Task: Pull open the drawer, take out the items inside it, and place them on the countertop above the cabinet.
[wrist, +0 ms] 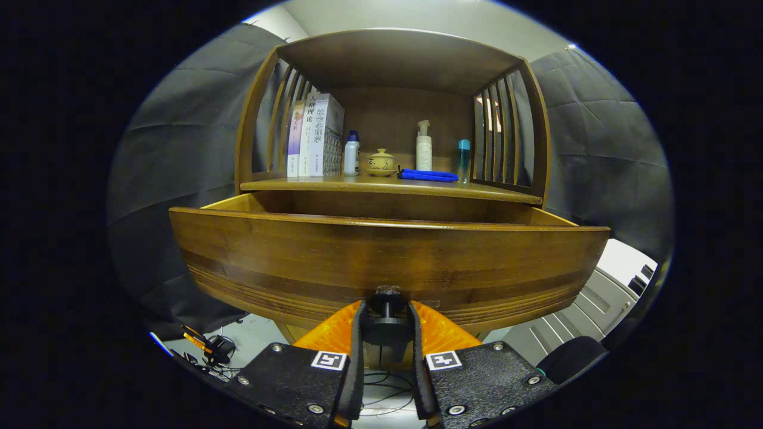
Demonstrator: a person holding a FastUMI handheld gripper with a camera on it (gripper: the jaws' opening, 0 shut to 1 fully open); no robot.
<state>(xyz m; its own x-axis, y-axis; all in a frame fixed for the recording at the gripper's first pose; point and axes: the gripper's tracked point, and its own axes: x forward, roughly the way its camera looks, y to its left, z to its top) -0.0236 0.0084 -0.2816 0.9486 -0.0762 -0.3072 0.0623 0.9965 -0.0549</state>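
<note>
drawer pulled out below the table | my gripper pinches its knob | drawer's inside hidden, items unseen | left: release knob, lift items onto table

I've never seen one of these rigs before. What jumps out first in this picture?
The wide wooden drawer front looms just ahead, pulled out from the cabinet, with the tongs closed around its small dark knob. Above it, the countertop carries books, bottles, a small lidded pot and a blue cloth.
</note>
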